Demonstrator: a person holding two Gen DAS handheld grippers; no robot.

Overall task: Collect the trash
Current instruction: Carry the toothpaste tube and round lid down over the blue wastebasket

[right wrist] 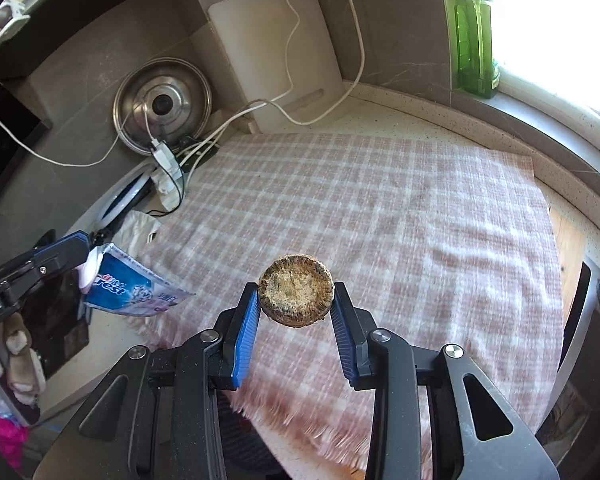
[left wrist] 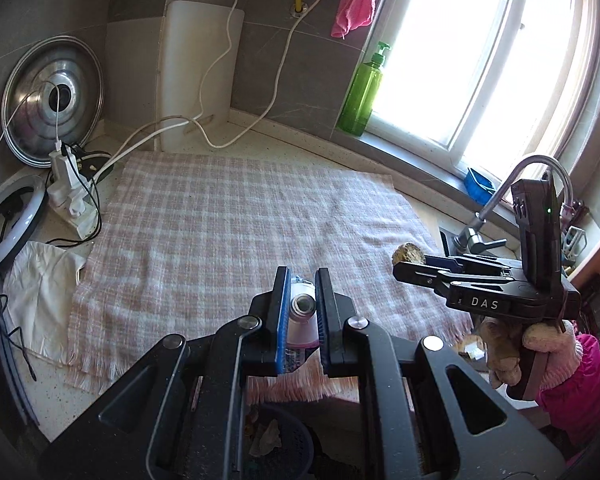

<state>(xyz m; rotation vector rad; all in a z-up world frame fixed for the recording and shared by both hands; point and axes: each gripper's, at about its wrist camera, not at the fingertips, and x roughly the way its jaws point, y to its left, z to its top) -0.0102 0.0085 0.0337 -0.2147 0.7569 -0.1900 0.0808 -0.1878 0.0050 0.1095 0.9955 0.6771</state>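
Observation:
My left gripper (left wrist: 303, 312) is shut on a Crest toothpaste tube (left wrist: 302, 314), held by its neck over the near edge of the pink checked cloth (left wrist: 236, 232). The tube (right wrist: 136, 286) and the left gripper (right wrist: 85, 258) also show at the left of the right wrist view. My right gripper (right wrist: 296, 300) is shut on a round brown dried scrap (right wrist: 296, 290), like a corn-cob piece, above the cloth (right wrist: 380, 216). In the left wrist view the right gripper (left wrist: 402, 266) holds that scrap (left wrist: 409, 253) at the right.
A dark mesh bin (left wrist: 280, 440) with scraps sits below the counter edge. A pot lid (left wrist: 52, 100), white cutting board (left wrist: 198, 76), power strip with cables (left wrist: 70, 196), ring light (left wrist: 8, 224) and white rag (left wrist: 44, 296) stand at back left. A green soap bottle (left wrist: 362, 92), faucet (left wrist: 496, 208) and sink are at right.

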